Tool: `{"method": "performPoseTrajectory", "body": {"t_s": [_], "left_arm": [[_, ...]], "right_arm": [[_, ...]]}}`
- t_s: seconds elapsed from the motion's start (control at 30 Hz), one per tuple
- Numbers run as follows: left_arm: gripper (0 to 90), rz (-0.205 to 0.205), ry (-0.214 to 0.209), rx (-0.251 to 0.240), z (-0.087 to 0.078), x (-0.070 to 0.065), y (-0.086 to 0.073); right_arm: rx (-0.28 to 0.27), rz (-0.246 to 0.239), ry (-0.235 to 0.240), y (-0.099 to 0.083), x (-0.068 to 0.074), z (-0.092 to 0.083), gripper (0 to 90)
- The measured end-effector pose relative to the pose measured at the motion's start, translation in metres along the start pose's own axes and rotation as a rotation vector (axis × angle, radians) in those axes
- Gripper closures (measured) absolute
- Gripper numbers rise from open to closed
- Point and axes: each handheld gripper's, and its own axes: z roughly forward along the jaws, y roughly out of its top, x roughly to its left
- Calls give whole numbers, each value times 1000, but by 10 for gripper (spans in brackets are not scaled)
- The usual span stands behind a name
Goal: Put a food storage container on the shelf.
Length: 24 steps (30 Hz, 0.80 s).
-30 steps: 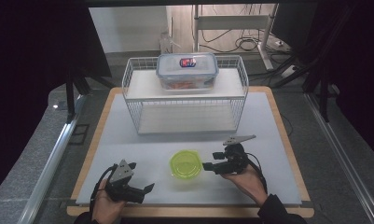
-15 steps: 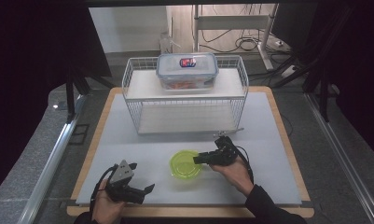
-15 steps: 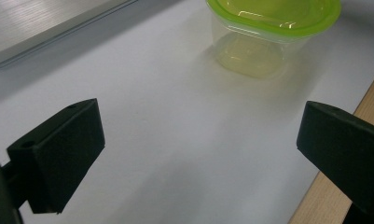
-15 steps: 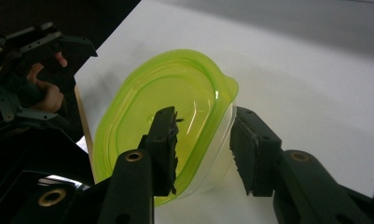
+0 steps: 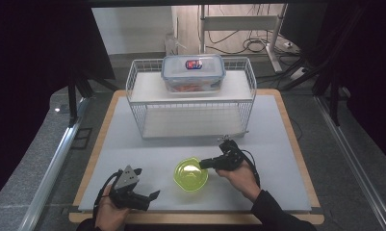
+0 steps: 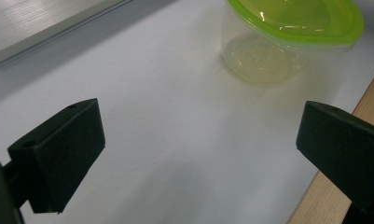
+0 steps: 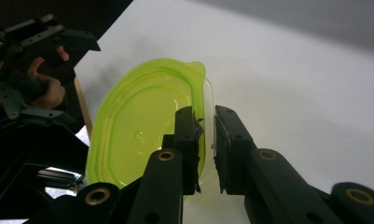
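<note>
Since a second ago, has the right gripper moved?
Yes. In the high view the right gripper has slid left, away from the table edge on its side, to the green bowl. Its jaws have just been closing over the bowl's rim.

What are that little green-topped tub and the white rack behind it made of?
The tub looks like clear, glossy plastic: you see the table through its wall. Its lime lid seems translucent plastic, soft perhaps. The rack appears to be white-coated metal wire, judging by its thin grid bars.

Right gripper (image 5: 203, 163) just closing; left gripper (image 5: 149, 197) apparently open.
</note>
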Motion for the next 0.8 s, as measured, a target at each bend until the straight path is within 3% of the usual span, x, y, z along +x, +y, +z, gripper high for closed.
{"method": "performPoseTrajectory", "body": {"t_s": [0.13,0.27,0.37,0.53,0.8], "left_arm": [[15,1,-2,2,1,0,0],[16,5,-2,6,1,-1,0],[16,6,-3,7,1,-1,0],[17,7,-5,10,2,-1,0],[18,12,-8,14,2,-1,0]], "right_arm": [[6,7,19,0,0,-3,809],[16,-15,-15,1,-2,-2,786],[3,-11,-30,2,-5,-1,662],[-8,-11,-8,10,-7,2,647],[43,34,60,12,-12,10,804]]}}
